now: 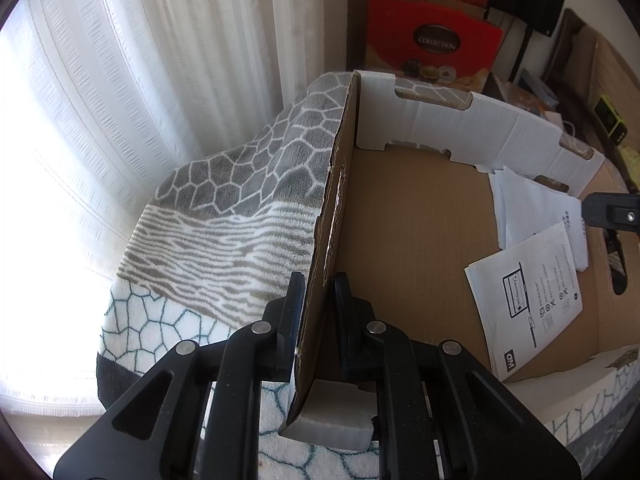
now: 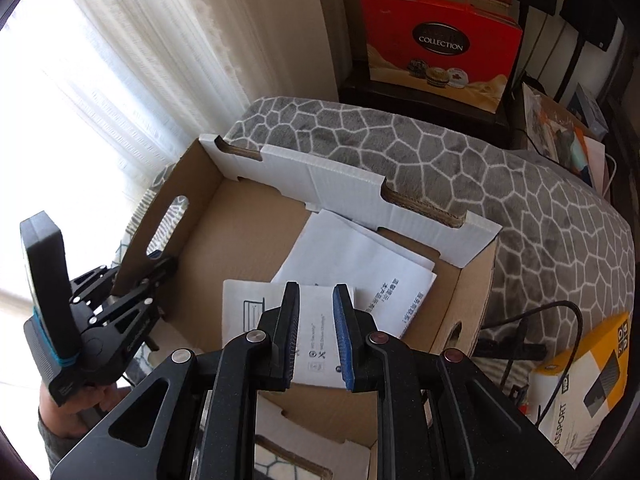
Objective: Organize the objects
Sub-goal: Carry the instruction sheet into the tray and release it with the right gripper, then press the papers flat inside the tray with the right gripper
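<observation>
Left gripper [image 1: 318, 312] clamps box [image 2: 404, 196] wall, keep it steady; right gripper [image 2: 316, 332] hangs released over the booklet [image 2: 316, 320], nothing in its 2 fingers.

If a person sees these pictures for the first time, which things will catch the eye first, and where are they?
First is the open brown cardboard box on the grey patterned fleece blanket, with white paper leaflets lying on its floor. The left tool grips the box's left wall, and the right tool hangs open above the leaflets. Behind, a red chocolate gift bag marked COLLECTION stands upright on a dark stand.
</observation>
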The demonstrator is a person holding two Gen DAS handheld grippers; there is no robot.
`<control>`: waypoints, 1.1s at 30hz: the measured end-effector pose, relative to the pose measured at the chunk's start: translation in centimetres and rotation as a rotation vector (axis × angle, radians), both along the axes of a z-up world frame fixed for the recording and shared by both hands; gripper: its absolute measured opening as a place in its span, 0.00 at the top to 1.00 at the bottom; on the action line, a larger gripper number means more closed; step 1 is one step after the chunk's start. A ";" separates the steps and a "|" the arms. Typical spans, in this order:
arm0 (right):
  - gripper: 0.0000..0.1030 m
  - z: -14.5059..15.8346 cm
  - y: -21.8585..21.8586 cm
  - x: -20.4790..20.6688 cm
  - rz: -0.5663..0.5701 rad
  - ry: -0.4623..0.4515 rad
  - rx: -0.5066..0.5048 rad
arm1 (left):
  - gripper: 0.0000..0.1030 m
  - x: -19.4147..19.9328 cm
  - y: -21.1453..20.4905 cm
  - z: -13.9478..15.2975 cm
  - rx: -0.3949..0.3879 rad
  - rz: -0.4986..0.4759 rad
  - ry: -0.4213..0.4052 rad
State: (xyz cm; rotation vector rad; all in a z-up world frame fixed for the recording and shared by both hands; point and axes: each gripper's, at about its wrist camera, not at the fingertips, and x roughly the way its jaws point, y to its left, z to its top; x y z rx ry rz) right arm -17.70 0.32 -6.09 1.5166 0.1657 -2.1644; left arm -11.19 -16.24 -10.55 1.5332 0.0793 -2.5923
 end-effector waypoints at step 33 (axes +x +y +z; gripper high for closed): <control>0.82 -1.0 -1.5 1.5 0.106 0.009 0.103 | 0.87 0.1 -0.2 -0.1 0.014 0.010 0.007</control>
